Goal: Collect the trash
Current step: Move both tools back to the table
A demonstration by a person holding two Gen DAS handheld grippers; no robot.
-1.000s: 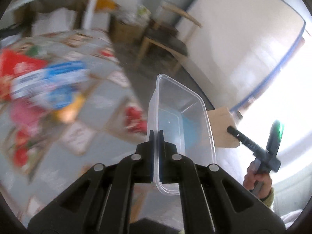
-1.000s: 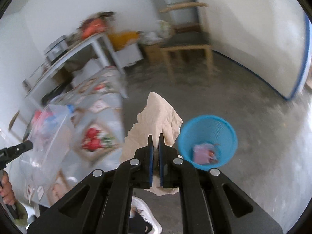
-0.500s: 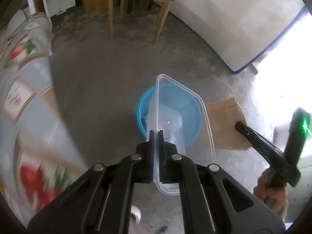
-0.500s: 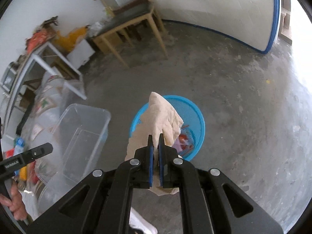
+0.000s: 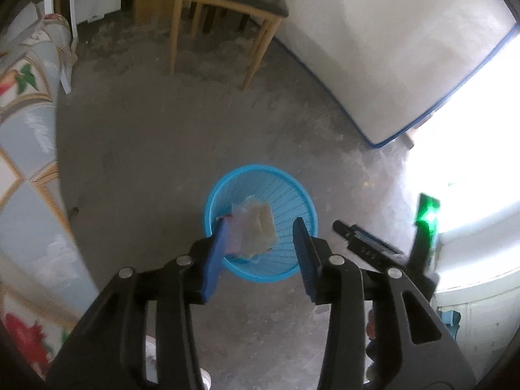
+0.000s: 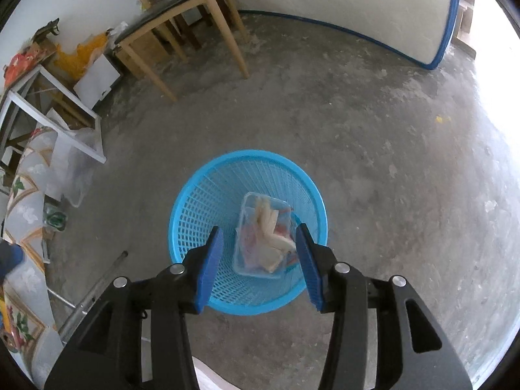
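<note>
A blue mesh trash basket [image 5: 286,191] stands on the concrete floor; it also shows in the right wrist view [image 6: 208,195]. Inside it lies a clear plastic container [image 6: 260,243] with beige crumpled paper [image 6: 268,227] and red scraps in it; the same pile shows in the left wrist view [image 5: 255,227]. My left gripper [image 5: 260,253] is open and empty above the basket. My right gripper [image 6: 260,260] is open and empty above the basket. The right gripper's body [image 5: 367,247] shows at the right of the left wrist view.
A wooden chair [image 5: 227,9] stands behind the basket, also in the right wrist view [image 6: 182,22]. A table with a patterned cloth [image 5: 29,162] is at the left. A white frame table [image 6: 48,104] and boxes stand at the far left. A metal rod [image 6: 94,292] lies on the floor.
Both grippers have opened. The clear container left my left gripper and the beige paper left my right gripper; both now lie in the blue basket.
</note>
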